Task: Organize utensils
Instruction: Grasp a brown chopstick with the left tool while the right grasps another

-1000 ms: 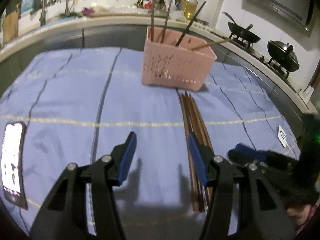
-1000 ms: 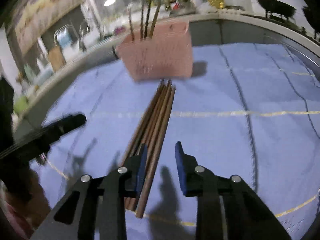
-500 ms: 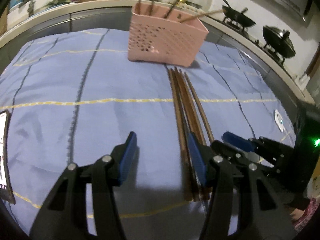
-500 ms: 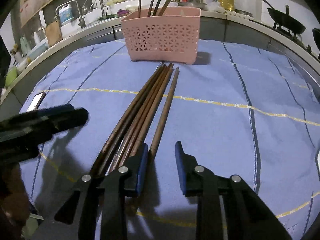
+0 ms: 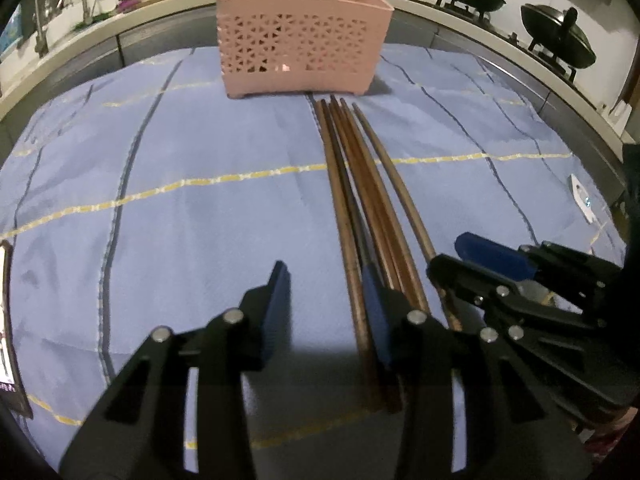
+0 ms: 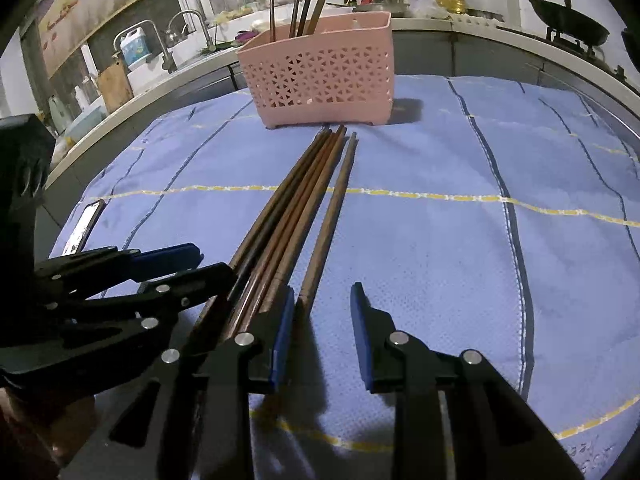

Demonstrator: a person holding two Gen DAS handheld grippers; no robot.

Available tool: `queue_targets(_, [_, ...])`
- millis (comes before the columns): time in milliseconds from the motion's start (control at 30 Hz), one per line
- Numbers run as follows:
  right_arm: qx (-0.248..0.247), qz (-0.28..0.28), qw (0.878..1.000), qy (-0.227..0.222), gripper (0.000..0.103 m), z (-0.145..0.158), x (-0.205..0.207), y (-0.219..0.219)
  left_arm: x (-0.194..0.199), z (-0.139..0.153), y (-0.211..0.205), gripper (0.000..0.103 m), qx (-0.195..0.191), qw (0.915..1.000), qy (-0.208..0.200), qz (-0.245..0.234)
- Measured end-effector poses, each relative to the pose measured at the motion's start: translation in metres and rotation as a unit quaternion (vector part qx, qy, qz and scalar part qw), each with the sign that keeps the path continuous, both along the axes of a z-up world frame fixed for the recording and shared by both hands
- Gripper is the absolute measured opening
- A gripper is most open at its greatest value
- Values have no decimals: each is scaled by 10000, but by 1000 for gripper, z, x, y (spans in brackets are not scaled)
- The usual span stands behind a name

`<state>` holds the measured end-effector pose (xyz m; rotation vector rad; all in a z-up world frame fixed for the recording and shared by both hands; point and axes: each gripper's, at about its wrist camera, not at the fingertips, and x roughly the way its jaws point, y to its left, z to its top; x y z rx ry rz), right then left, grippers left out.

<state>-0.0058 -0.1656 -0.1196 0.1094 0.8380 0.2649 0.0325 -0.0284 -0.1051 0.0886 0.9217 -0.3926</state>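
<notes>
Loose brown wooden chopsticks (image 5: 362,208) lie in a tight bundle on the blue checked cloth (image 5: 180,184), thin ends toward the pink perforated plastic basket (image 5: 300,52) just beyond them. Counting is tricky: about five tips show, one chopstick lying slightly apart on the right, but their thick near ends vanish under the black gripper arms, so the tally is uncertain. In the basket stand roughly four more sticks, their tops cut off by the frame edge in the left view. The left gripper (image 5: 326,300) is closing, its right pad down among the bundle, the leftmost chopstick running between the spread pads, nothing pinched. The right gripper (image 6: 322,320) sits partly spread around the thick end of the lone chopstick, which lies beside its left pad; contact is hard to judge. A phone (image 6: 86,226) lies half cut off at the cloth's edge. Two dark woks (image 5: 556,40) sit on the stove behind.
</notes>
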Motion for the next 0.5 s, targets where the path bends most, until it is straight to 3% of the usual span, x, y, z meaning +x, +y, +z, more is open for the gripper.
queue_targets(200, [-124, 55, 9999, -103, 28, -1, -2, 5, -4, -4, -15, 35, 636, 9971, -411, 17])
queue_targets(267, [-239, 85, 9996, -149, 28, -1, -3, 8, -2, -4, -14, 35, 603, 9973, -421, 18])
queue_targets(300, [-347, 117, 9992, -190, 29, -1, -3, 11, -1, -3, -12, 31, 552, 9977, -385, 27])
queue_targets(333, [-457, 152, 9986, -229, 28, -1, -4, 14, 2, -3, -8, 15, 550, 9977, -383, 89])
queue_targets(367, [-547, 178, 9980, -263, 27, -1, -4, 16, 5, -2, -3, 7, 499, 9981, -331, 113])
queue_targets(433, [-713, 175, 9968, -326, 14, -2, -5, 16, 9, -1, 9, 7, 406, 9988, -213, 181])
queue_targets(500, [-727, 111, 9969, -278, 8, -2, -3, 8, 7, 0, 21, 7, 412, 9987, -175, 253])
